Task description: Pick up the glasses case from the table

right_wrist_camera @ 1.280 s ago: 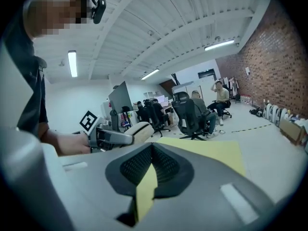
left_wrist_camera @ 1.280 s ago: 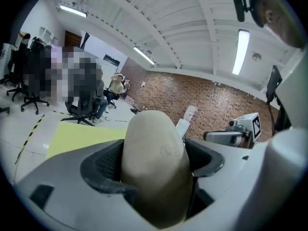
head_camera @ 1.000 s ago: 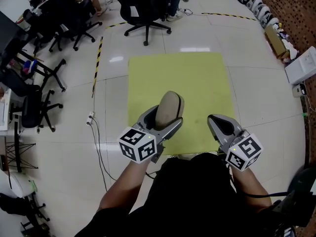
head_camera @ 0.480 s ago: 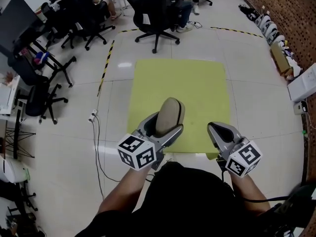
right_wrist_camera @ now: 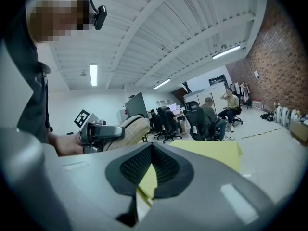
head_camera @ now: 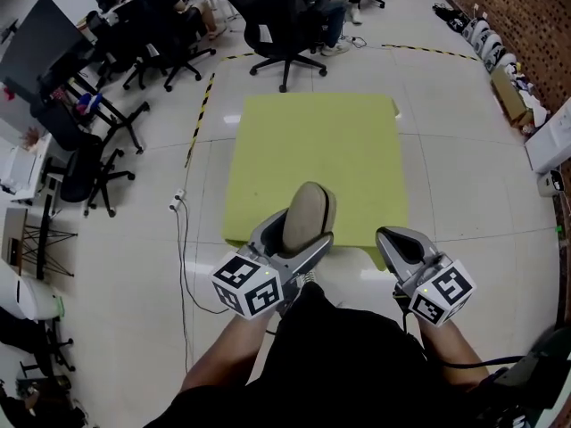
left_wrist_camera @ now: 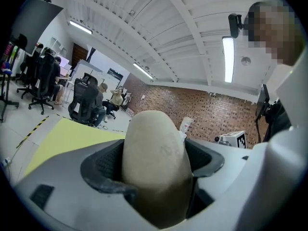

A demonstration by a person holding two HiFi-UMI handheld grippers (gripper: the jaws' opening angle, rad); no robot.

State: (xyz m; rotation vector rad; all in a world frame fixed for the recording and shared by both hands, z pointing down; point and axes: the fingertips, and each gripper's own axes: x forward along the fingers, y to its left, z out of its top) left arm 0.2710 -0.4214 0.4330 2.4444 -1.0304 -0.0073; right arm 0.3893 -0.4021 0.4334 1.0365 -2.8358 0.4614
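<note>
Yellow-green table (head_camera: 312,145) fills the frame's centre; below it, the left gripper (head_camera: 299,236) clamps the beige glasses case (head_camera: 310,209), while the right gripper (head_camera: 393,234) sits closed, empty.

— Where is the glasses case (head_camera: 310,210)?
— Between the fingers (head_camera: 314,250) of the left gripper (head_camera: 303,228), over the near edge of the desk (head_camera: 312,141).
— And the right gripper (head_camera: 397,237)?
— To its right, apart from it. Office chairs (head_camera: 284,12) stand behind the desk and at its left.
</note>
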